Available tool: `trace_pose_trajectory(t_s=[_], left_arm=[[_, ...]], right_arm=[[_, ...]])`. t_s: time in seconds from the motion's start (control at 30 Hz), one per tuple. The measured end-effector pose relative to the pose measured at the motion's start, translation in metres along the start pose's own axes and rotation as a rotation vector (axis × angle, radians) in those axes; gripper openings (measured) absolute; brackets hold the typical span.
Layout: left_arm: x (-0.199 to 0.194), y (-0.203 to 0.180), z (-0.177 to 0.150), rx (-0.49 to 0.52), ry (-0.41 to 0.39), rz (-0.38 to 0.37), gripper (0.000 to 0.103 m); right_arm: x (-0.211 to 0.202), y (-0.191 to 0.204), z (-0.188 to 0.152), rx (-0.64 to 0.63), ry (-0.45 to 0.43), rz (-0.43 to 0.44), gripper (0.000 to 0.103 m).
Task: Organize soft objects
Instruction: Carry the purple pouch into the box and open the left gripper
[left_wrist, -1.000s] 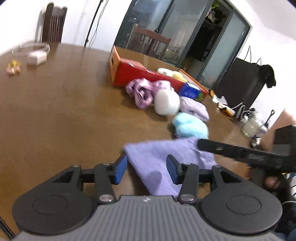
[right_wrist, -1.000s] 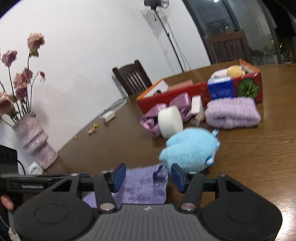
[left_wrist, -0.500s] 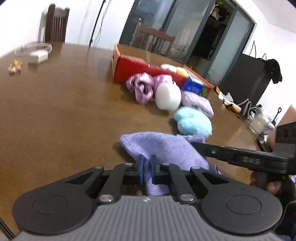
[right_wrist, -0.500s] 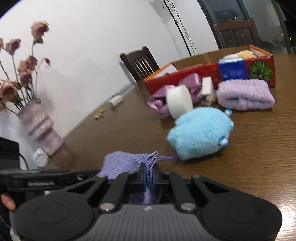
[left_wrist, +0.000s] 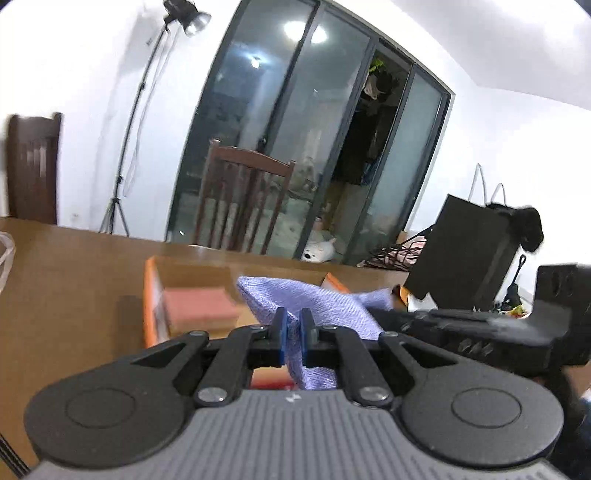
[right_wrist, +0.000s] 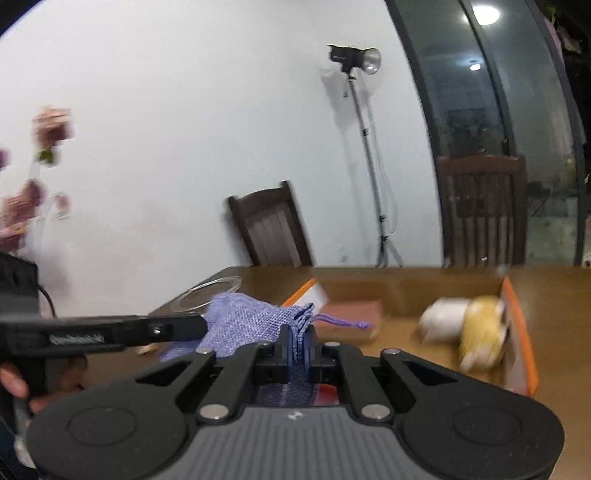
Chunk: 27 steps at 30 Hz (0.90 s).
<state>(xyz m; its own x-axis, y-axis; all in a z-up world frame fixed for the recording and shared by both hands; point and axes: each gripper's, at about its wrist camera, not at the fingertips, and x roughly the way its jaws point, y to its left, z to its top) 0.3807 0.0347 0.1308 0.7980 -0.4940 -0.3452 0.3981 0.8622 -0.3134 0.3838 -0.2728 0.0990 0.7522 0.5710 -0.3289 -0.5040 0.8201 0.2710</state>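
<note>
We have our left gripper (left_wrist: 291, 334) pressed together on one end of the lavender drawstring pouch (left_wrist: 314, 301), the blue pads pinching a fold of its woven cloth, and our right gripper (right_wrist: 297, 347) is likewise clamped on the gathered mouth end of the same pouch (right_wrist: 245, 323), its drawstring (right_wrist: 341, 323) trailing off toward the box; neither pair of fingers shows any gap beyond the thickness of the fabric. The pouch hangs stretched between the two grippers, lifted clear of the wooden table (left_wrist: 74, 266) and held just in front of the orange-edged cardboard box (right_wrist: 517, 325), above its near wall. Inside the box, we see a reddish-brown block (right_wrist: 351, 310) at the left end and, at the right end, a white soft thing (right_wrist: 443, 317) touching a yellow one (right_wrist: 482, 332), both too blurred for us to name, perhaps plush toys. From the left wrist the right gripper's black body (left_wrist: 480, 332) crosses in front of the box's right side and hides it; from the right wrist the left gripper's long black arm (right_wrist: 103, 334) blocks the table left of the box, with a person's fingers (right_wrist: 11, 382) curled on its handle. Behind the box stand two dark wooden chairs (right_wrist: 269, 225), a light stand (right_wrist: 365, 147) and glass sliding doors (left_wrist: 295, 147)
</note>
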Motion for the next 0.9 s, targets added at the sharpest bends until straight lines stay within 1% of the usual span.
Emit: trace_pose_trajectory(t_s=[0.07, 0.1, 0.13, 0.17, 0.2, 0.23, 0.27, 0.3, 0.33, 0.37, 0.4, 0.47, 0.6, 0.63, 0.7, 0.8, 0.83, 0.9], left_arm=[[0.046, 0.008, 0.025, -0.008, 0.049, 0.001, 0.008], [0.067, 0.012, 0.034, -0.032, 0.076, 0.014, 0.008], [0.096, 0.017, 0.044, -0.052, 0.127, 0.01, 0.008], [0.117, 0.021, 0.049, -0.064, 0.147, 0.016, 0.007], [0.142, 0.025, 0.053, -0.098, 0.166, 0.036, 0.007], [0.16, 0.027, 0.055, -0.097, 0.191, 0.029, 0.007], [0.182, 0.029, 0.054, -0.093, 0.213, 0.033, 0.004], [0.203, 0.034, 0.052, -0.126, 0.248, 0.047, 0.004], [0.221, 0.04, 0.048, -0.144, 0.295, 0.045, 0.003], [0.232, 0.045, 0.044, -0.17, 0.319, 0.071, 0.001], [0.243, 0.05, 0.041, -0.186, 0.342, 0.102, 0.001], [0.257, 0.061, 0.034, -0.219, 0.384, 0.126, 0.002], [0.264, 0.076, 0.023, -0.225, 0.41, 0.137, 0.002], [0.266, 0.077, 0.022, -0.235, 0.424, 0.145, 0.002], [0.263, 0.081, 0.022, -0.248, 0.42, 0.141, 0.003], [0.263, 0.077, 0.026, -0.209, 0.424, 0.152, 0.005], [0.263, 0.075, 0.028, -0.187, 0.424, 0.167, 0.006], [0.254, 0.066, 0.031, -0.146, 0.425, 0.204, 0.006]], right_arm=[[0.027, -0.022, 0.02, -0.013, 0.018, -0.057, 0.006], [0.043, -0.033, 0.03, -0.027, 0.031, -0.093, 0.006], [0.058, -0.043, 0.038, -0.035, 0.046, -0.126, 0.006], [0.074, -0.054, 0.046, -0.033, 0.06, -0.155, 0.006], [0.092, -0.063, 0.053, -0.06, 0.087, -0.187, 0.006], [0.111, -0.072, 0.059, -0.084, 0.106, -0.234, 0.006], [0.13, -0.075, 0.062, -0.105, 0.136, -0.26, 0.006], [0.149, -0.078, 0.064, -0.124, 0.17, -0.279, 0.006], [0.163, -0.082, 0.065, -0.111, 0.188, -0.285, 0.006], [0.181, -0.088, 0.065, -0.084, 0.224, -0.274, 0.005], [0.195, -0.092, 0.064, -0.067, 0.251, -0.278, 0.005], [0.216, -0.1, 0.058, -0.06, 0.295, -0.308, 0.005], [0.241, -0.12, 0.044, 0.017, 0.392, -0.263, 0.006], [0.244, -0.122, 0.044, 0.024, 0.396, -0.261, 0.006], [0.248, -0.118, 0.038, 0.003, 0.408, -0.274, 0.006], [0.256, -0.112, 0.031, -0.04, 0.422, -0.295, 0.006], [0.257, -0.11, 0.031, -0.047, 0.423, -0.299, 0.006], [0.255, -0.108, 0.031, -0.043, 0.418, -0.287, 0.011]])
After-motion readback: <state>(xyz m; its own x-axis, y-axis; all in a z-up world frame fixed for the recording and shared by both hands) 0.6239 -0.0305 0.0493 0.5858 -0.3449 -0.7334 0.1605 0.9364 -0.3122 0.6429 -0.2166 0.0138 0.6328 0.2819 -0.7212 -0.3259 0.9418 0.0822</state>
